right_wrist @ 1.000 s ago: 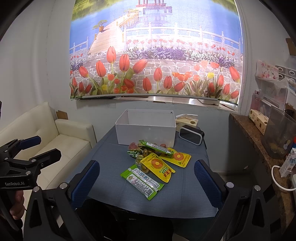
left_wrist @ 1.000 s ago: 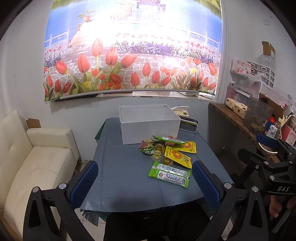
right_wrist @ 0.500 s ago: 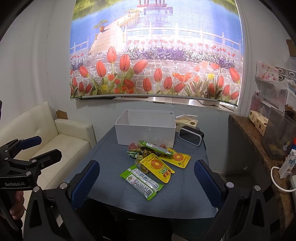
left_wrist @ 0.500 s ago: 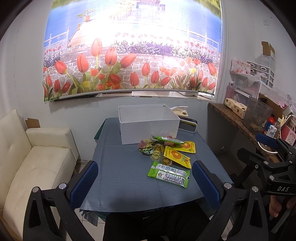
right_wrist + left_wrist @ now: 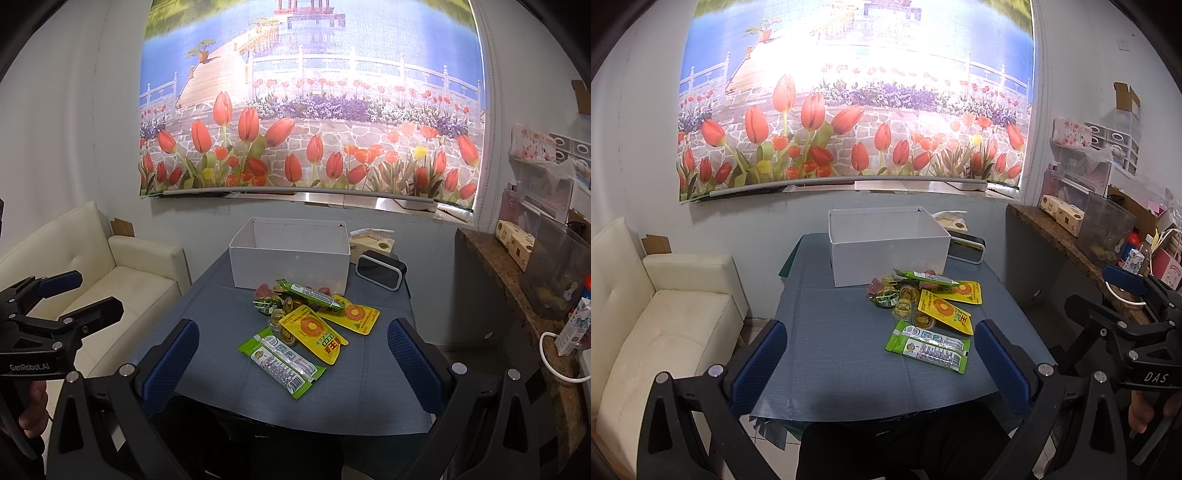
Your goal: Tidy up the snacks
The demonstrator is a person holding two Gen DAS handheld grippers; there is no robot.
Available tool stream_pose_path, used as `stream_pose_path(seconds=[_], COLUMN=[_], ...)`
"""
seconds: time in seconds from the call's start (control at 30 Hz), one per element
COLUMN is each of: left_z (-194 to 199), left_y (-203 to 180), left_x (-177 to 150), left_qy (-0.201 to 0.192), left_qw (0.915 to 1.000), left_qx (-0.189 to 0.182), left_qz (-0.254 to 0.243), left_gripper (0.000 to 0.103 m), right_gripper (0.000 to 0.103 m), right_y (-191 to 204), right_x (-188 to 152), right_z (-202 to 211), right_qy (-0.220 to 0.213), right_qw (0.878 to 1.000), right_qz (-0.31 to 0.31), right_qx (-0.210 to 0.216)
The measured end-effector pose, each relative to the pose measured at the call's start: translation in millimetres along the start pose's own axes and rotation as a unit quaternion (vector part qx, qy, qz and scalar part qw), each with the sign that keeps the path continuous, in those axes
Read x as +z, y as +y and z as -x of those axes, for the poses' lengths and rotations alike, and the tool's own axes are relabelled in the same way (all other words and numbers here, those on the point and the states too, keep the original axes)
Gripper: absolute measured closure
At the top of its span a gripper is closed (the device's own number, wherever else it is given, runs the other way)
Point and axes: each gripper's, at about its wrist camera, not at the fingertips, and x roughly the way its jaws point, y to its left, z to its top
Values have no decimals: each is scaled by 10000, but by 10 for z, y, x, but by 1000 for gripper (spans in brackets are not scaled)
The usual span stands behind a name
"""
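Left wrist view: my left gripper (image 5: 879,354) hangs wide apart, holding nothing, above the near edge of the table (image 5: 827,354). Snacks sit well ahead, from 12 to about 1 o'clock off my fingers, all in front of the white box (image 5: 886,258). Small wrapped candies (image 5: 886,293) lie leftmost in the pile; I judge them light but slippery and fiddly, best pinched across the body one at a time. Next, the jelly cups (image 5: 905,308) look rigid and round and may roll; grip them across the rim. The green packet (image 5: 929,347) lies nearest and flat, probably light and crinkly, so take it at a sealed end. Yellow pouches (image 5: 947,312) overlap at 1 o'clock; soft film, grab a free corner. A long green bar (image 5: 925,277) rests on top of the pile by the box.

Right wrist view: right gripper (image 5: 293,354) also spread wide and empty, with the green packet at 12 o'clock and the box beyond it.
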Motion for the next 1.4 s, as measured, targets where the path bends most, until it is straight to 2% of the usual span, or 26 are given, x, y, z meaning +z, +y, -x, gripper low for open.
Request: stream_pose_path(seconds=[0.6,0.83,1.0,1.2,1.33,1.4], left_z=[-11,-72,-233,-472,-616,-697], left_y=[8,29,83,97,77,74], left_x=[1,-18,-47,-89,-100,-99], left_qy=[34,81,136,332,417,460], left_qw=[10000,10000,9999,9994,9991,9989], left_qx=[-13,17,16,-42,-103,-100], left_qz=[28,38,66,78,15,-28], left_gripper=[0,0,0,0,0,0], right_gripper=[0,0,0,0,0,0], right_y=[12,18,-3,-98,-315,-373], right_x=[16,-42,-126,-184,-97,-69], right_z=[14,-116,-497,-1215,-1756,-2085], right_qy=[10,0,-52,-102,168,387], right_qw=[10000,9999,9988,9929,9969,9955], right_qz=[18,82,448,1169,763,850], right_qx=[-12,143,190,-213,114,142])
